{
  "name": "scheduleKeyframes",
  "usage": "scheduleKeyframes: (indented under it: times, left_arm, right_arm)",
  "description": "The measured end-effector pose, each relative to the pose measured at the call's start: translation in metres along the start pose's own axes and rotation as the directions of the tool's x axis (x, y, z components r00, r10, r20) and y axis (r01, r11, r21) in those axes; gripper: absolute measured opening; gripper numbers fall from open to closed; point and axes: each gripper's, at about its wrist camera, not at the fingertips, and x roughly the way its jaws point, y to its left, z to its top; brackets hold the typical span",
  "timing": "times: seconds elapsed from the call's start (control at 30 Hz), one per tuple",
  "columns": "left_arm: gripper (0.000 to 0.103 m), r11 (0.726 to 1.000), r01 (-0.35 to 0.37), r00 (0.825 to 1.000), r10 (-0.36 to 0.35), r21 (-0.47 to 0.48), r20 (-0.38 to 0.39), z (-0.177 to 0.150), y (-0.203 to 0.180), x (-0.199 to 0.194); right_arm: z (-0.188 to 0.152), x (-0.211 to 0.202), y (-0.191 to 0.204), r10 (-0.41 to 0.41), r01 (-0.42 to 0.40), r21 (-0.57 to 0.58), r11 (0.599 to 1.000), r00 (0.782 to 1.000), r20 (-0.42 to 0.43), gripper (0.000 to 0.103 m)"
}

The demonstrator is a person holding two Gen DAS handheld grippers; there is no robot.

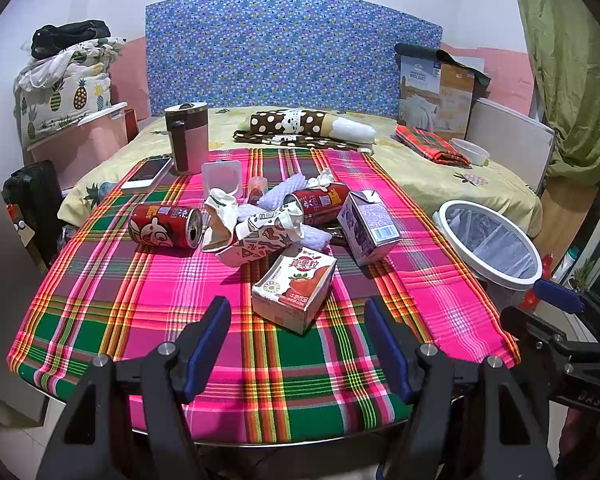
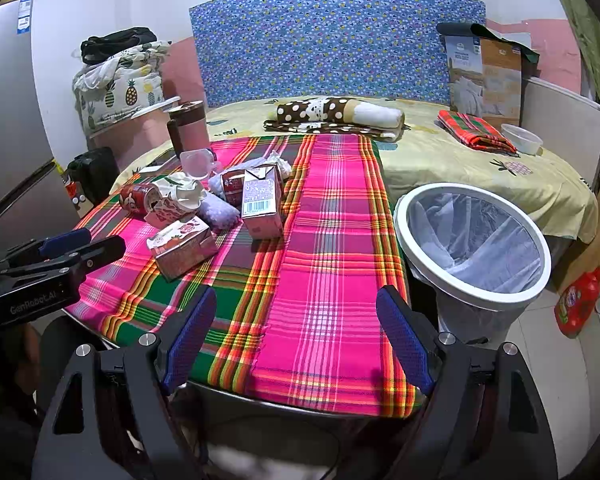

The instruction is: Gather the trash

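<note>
Trash lies in a pile on the plaid tablecloth (image 1: 148, 300): a strawberry drink carton (image 1: 294, 288) nearest me, a purple carton (image 1: 366, 228) standing, two red cans (image 1: 166, 226) (image 1: 320, 200) on their sides, a crushed patterned paper cup (image 1: 256, 240) and crumpled tissues (image 1: 220, 220). My left gripper (image 1: 298, 336) is open and empty, just short of the strawberry carton. My right gripper (image 2: 300, 328) is open and empty over the table's near right part. A white-rimmed bin (image 2: 474, 240) with a bag liner stands at the table's right side; it also shows in the left wrist view (image 1: 488, 240).
A brown-and-pink jug (image 1: 186, 136), a phone (image 1: 148, 172) and a clear plastic lid (image 1: 222, 178) sit at the table's far left. A bed with pillows, folded cloth (image 2: 474, 130) and a bowl lies behind. A red bottle (image 2: 580, 300) stands on the floor at right.
</note>
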Motion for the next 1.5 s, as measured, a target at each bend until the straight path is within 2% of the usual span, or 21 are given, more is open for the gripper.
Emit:
scheduleKeyframes:
  times: [1.5]
  left_arm:
    - [0.071, 1.000, 0.002, 1.000, -0.002, -0.001, 0.000, -0.0012, 0.0012, -0.0005]
  right_arm:
    - [-0.0004, 0.0004, 0.0025, 0.002, -0.002, 0.002, 1.000, 1.000, -0.002, 0.083]
